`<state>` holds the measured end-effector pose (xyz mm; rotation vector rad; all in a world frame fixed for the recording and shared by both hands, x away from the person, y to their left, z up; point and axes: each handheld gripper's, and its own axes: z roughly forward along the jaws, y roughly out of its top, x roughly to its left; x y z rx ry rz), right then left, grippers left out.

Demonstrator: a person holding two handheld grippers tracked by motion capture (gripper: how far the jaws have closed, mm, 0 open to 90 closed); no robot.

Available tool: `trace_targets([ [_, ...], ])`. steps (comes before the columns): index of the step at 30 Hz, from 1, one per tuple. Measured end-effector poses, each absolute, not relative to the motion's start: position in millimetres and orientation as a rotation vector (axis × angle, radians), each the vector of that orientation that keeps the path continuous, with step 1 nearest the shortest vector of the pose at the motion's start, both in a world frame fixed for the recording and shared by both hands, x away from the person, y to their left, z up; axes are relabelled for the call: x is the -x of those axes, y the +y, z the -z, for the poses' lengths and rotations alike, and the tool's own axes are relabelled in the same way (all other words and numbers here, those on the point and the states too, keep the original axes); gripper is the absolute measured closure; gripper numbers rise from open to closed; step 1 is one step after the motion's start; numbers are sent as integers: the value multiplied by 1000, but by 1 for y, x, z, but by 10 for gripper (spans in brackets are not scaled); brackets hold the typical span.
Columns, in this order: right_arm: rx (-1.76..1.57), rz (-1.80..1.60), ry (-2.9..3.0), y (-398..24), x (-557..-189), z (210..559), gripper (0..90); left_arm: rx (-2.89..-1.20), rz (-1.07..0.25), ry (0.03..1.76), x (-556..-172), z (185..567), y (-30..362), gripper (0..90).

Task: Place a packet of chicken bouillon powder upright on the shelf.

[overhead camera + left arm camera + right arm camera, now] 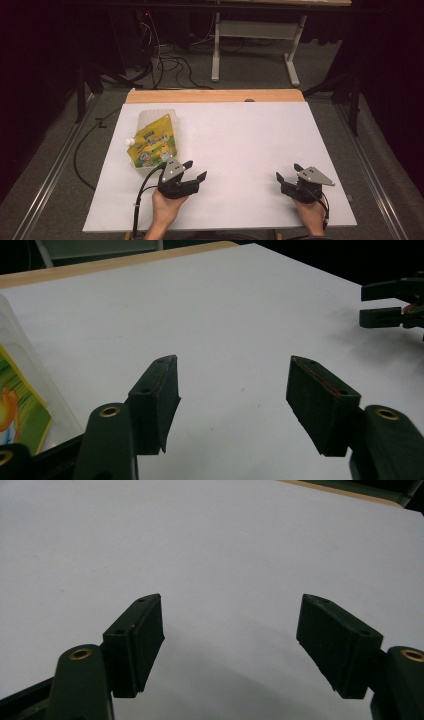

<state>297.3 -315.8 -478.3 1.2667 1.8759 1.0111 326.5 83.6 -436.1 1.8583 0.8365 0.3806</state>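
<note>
A yellow and green spouted pouch (152, 141) lies flat on the white table sheet (235, 135) at the left, its white cap toward the left edge. My left gripper (195, 170) rests just right of and below the pouch, open with nothing between its fingers. In the left gripper view the left gripper (232, 372) points across the bare sheet and the pouch (22, 405) shows at the left edge. My right gripper (289, 171) sits near the front right of the sheet, open and empty. The right gripper (232, 610) looks over bare white sheet.
A wooden strip (215, 95) borders the far edge of the table. Beyond it stand the legs of another table (255, 45) and loose cables (170, 60) on the floor. The other gripper (395, 305) shows far right in the left gripper view.
</note>
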Motion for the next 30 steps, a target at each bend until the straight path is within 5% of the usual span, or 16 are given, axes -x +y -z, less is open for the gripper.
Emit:
trace_targets([
  [30, -1266, -1013, 1875, -316, -297, 478, 271, -1886, -357, 847, -342, 457, 57, 382],
])
